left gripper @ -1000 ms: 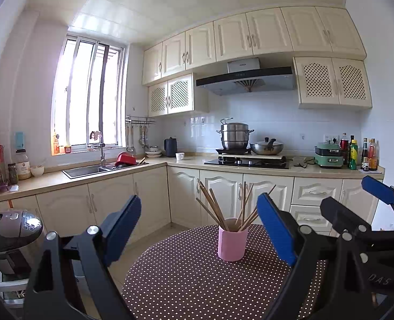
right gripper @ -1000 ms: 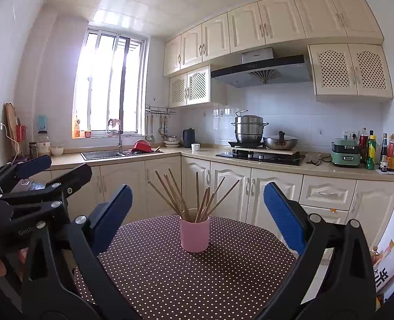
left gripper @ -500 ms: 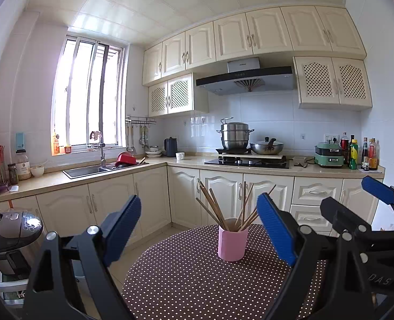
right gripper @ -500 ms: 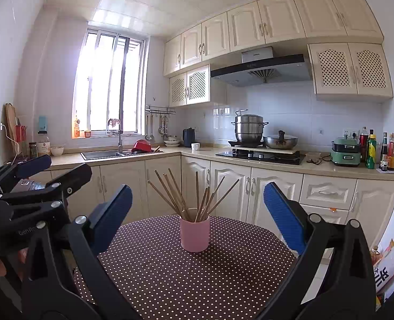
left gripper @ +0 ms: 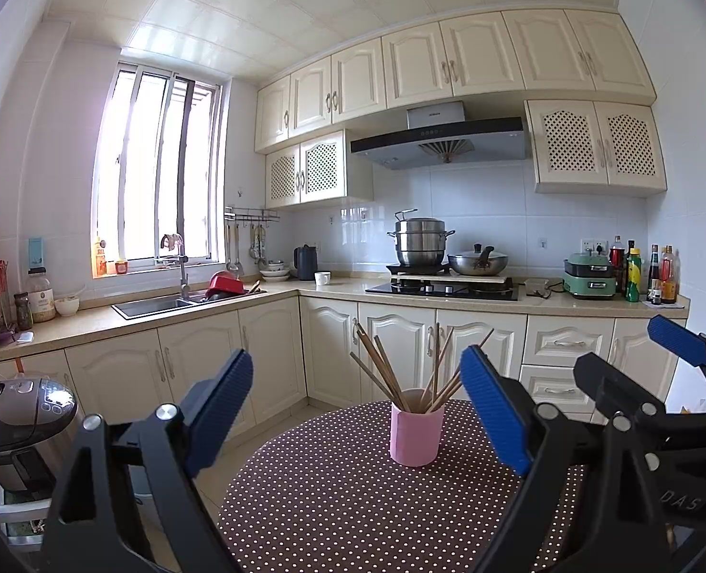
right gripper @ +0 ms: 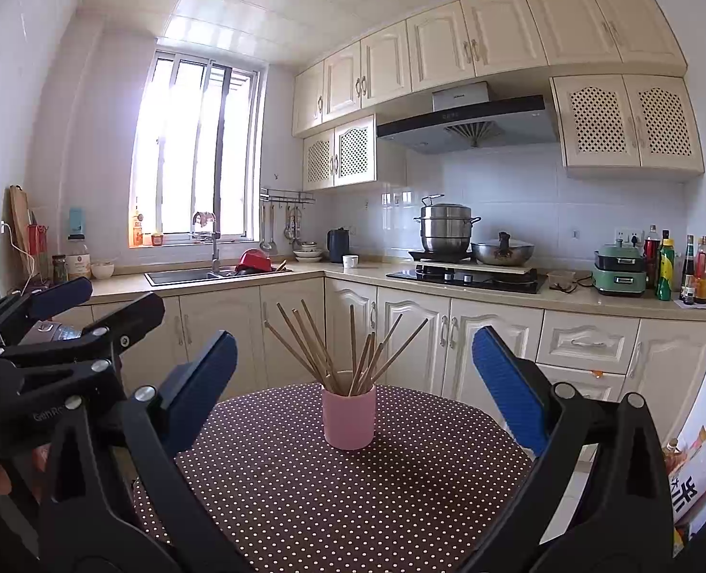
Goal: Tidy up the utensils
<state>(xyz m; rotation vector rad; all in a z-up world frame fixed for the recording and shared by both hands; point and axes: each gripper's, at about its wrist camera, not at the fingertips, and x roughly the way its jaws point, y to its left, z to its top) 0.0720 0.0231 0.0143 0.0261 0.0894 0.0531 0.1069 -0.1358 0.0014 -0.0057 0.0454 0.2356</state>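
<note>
Cream-cabinet kitchen, round table point(right gripper: 353, 501) under a brown polka-dot cloth in front.

A pink cup point(right gripper: 348, 416) stands upright at the table's middle, at 12 o'clock from both tools, with wooden chopsticks point(right gripper: 353, 348) fanned out of its mouth. The left gripper point(left gripper: 355, 410) hangs above the near edge, jaws spread wide and empty, well short of the cup. The right gripper point(right gripper: 353, 382) is likewise parted with nothing between its blue pads point(right gripper: 508, 387). In the left view the right tool shows at 3 o'clock; a rice cooker point(left gripper: 21, 413) sits at 9.
</note>
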